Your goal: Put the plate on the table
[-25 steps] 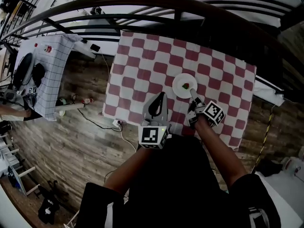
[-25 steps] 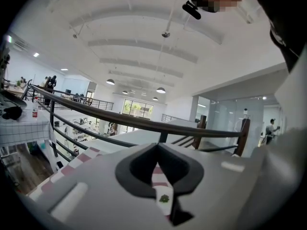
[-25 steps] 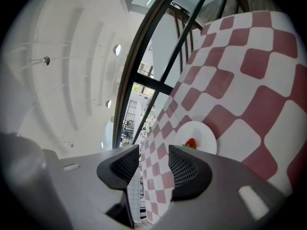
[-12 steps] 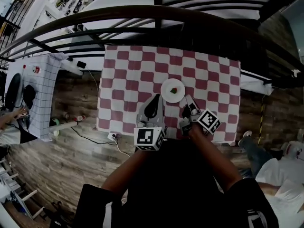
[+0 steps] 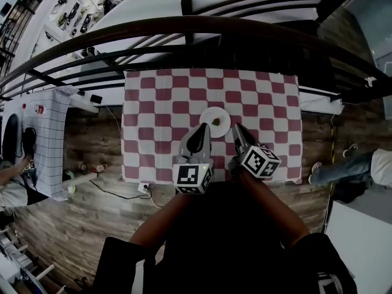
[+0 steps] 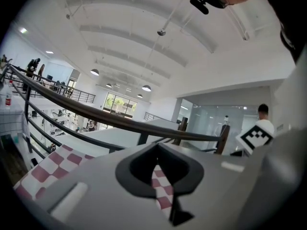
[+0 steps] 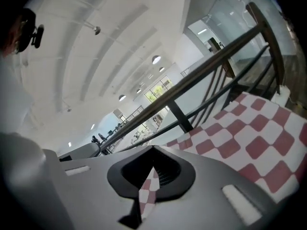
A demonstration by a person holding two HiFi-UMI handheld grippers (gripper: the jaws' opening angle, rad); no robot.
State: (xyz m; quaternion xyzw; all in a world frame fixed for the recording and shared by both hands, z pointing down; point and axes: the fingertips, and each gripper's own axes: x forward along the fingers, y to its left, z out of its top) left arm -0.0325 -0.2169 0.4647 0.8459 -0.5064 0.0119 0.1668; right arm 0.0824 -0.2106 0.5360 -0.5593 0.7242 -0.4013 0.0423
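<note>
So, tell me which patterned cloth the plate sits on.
The red-and-white checked cloth, under the white plate; the white grid-lined cloth at left carries no plate.

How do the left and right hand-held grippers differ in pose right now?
In the head view the left hand-held gripper points almost straight ahead, its tip overlapping the near edge of the plate; the right hand-held gripper angles in, its tip beside the plate's right rim. The left's marker cube faces squarely up; the right's is turned cornerwise. Both have jaws shut and empty.

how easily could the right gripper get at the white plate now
Probably easily: the plate lies on the table just beyond the right gripper, nothing between them; its shut jaws must open.
</note>
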